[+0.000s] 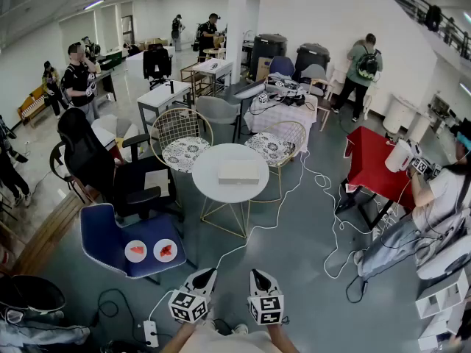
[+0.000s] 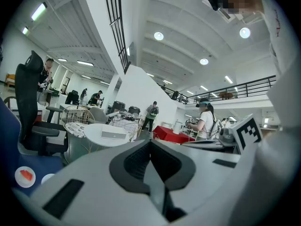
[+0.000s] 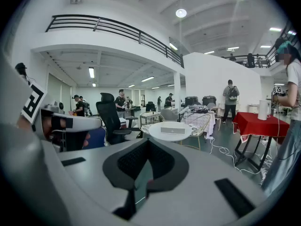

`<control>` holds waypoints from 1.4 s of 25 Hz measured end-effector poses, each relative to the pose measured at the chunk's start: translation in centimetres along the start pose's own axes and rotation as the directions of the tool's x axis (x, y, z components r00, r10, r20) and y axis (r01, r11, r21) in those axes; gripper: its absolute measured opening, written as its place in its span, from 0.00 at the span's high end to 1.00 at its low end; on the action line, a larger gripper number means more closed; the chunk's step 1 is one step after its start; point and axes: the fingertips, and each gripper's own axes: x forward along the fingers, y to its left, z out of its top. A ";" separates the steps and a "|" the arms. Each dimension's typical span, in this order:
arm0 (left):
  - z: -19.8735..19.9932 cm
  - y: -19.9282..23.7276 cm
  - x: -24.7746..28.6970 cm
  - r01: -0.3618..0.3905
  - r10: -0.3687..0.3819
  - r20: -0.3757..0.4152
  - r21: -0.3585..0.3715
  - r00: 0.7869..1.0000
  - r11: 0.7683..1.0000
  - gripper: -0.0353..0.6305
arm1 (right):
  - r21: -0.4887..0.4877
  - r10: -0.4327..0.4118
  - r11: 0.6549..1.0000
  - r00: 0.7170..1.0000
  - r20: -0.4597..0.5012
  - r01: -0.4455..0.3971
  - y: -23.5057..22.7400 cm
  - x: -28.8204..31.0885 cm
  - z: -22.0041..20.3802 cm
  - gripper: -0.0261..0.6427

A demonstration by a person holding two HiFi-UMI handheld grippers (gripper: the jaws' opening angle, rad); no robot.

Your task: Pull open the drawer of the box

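your left gripper and right gripper: jaws closed, empty. flat white rectangular box dead ahead, well apart, long axis crosswise, neither gripper nearer.

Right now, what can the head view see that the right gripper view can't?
Only the head view shows the two plates with red pieces on the blue chair, and the power strip on the floor. Only the right gripper view shows the balcony railing overhead and the right gripper close up, its jaws shut together with nothing between them. Both show the box lying on the round white table, and the red table.
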 end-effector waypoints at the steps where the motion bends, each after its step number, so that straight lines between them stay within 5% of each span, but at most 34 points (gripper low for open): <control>1: 0.0 0.0 -0.1 0.000 0.000 0.000 0.000 1.000 1.000 0.93 | -0.001 0.000 1.000 1.000 0.000 0.000 0.0 0.0 -0.1 0.94; 35: -1.9 -5.2 4.8 -0.016 0.016 -0.008 0.005 1.000 1.000 0.93 | -0.024 0.058 0.998 0.998 -0.005 -0.058 -5.7 -1.4 -2.0 0.94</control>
